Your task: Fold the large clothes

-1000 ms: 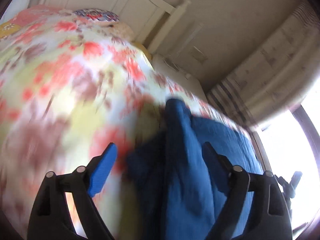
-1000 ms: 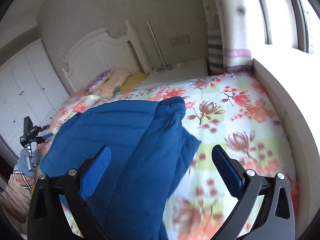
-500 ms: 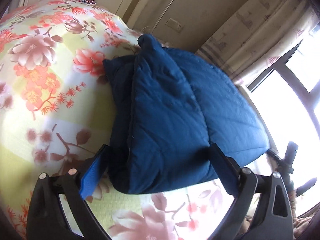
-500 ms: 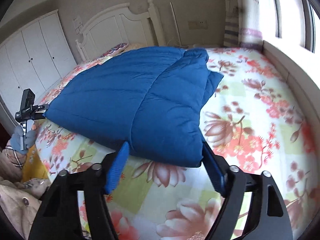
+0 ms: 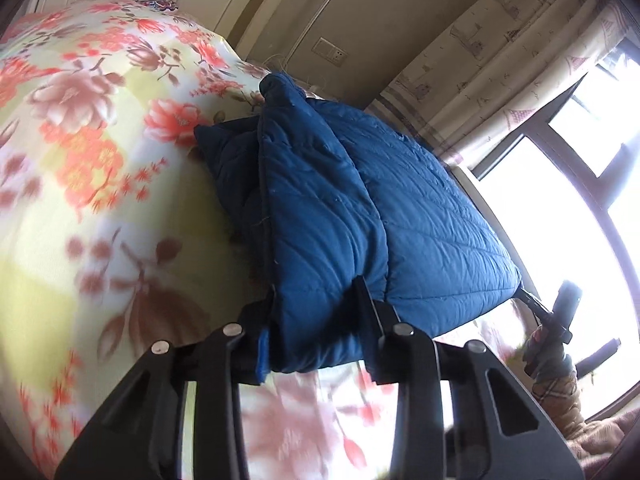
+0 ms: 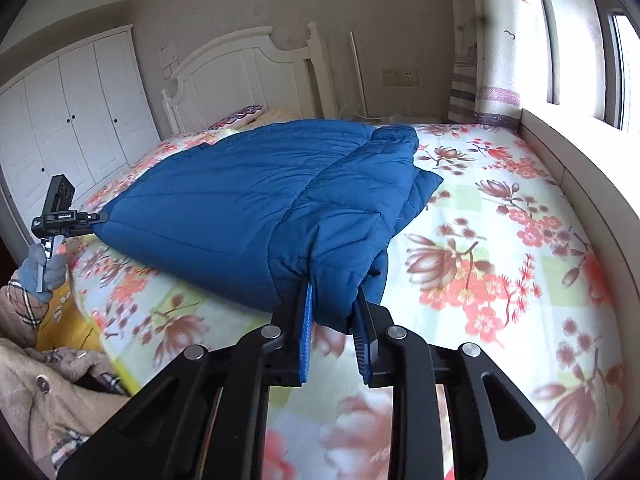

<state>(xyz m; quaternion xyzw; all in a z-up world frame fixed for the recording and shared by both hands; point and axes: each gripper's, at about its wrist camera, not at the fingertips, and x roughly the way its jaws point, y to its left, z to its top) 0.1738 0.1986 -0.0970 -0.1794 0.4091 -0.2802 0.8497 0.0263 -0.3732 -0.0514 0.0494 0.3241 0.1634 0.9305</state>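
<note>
We see a bed (image 6: 500, 208) under a floral sheet, and on it a big blue quilted jacket (image 6: 240, 200), already doubled over, with its near hem at the bed's edge. It looks puffy, soft and light, likely slippery, so we would grip thick seamed corners. The jaws have just been closing: the left hand-held gripper (image 5: 316, 324) and right hand-held gripper (image 6: 330, 316) each pinch 1 near corner.

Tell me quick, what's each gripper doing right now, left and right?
Left gripper: jaws have just been closing, now shut on the near edge of the blue padded jacket.
Right gripper: jaws have just been closing, now shut on the jacket's other near corner.
</note>
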